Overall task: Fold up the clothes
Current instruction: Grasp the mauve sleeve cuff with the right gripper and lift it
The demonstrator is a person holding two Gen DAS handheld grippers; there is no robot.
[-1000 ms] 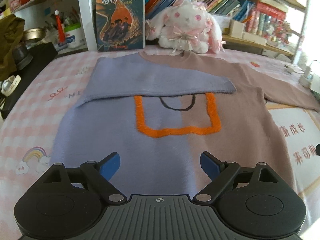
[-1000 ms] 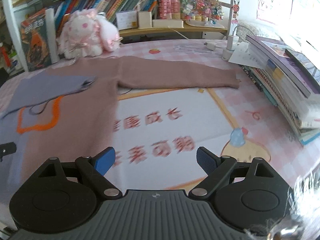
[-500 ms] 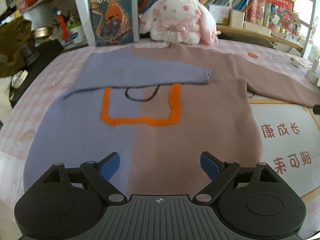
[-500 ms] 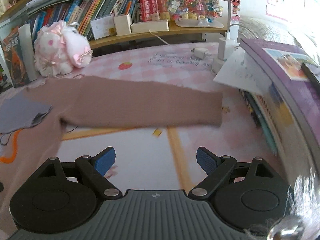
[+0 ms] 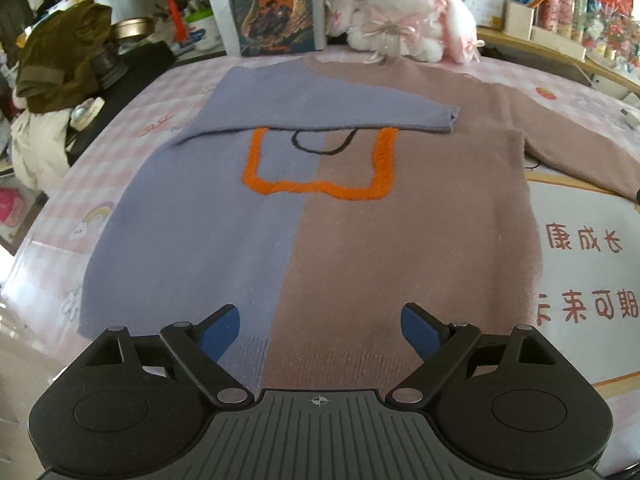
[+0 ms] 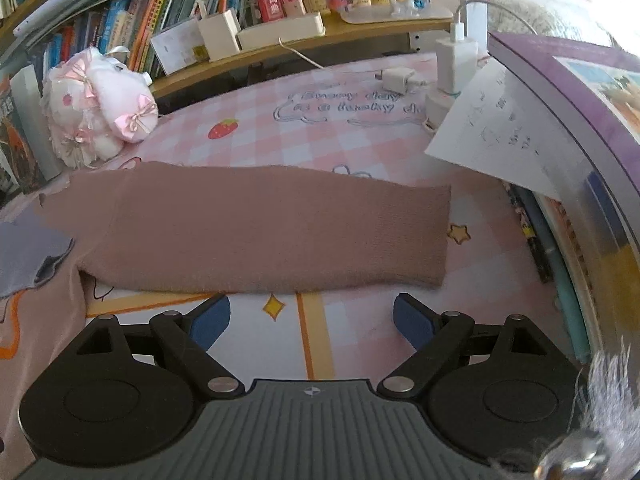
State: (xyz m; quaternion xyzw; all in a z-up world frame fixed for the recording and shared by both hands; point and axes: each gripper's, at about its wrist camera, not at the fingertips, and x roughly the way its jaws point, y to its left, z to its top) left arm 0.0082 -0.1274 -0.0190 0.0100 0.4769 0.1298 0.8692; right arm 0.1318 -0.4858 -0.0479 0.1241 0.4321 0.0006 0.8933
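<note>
Our left claw (image 5: 320,330) wide open, empty, over hem of fuzzy two-tone lilac-and-mauve sweater with orange outline (image 5: 360,216), flat on pink checked printed desk mat (image 5: 580,184). Our right claw (image 6: 312,318) wide open, empty, just short of outstretched mauve sleeve (image 6: 280,224). We judge fold barely begun: lilac sleeve (image 5: 320,108) already across chest; mauve sleeve, body folds left. Mat print, Chinese characters, "康成长"; farther, English partly readable, "day". White-pink plush rabbit (image 5: 400,12), upright book (image 5: 276,4), title cropped.
</note>
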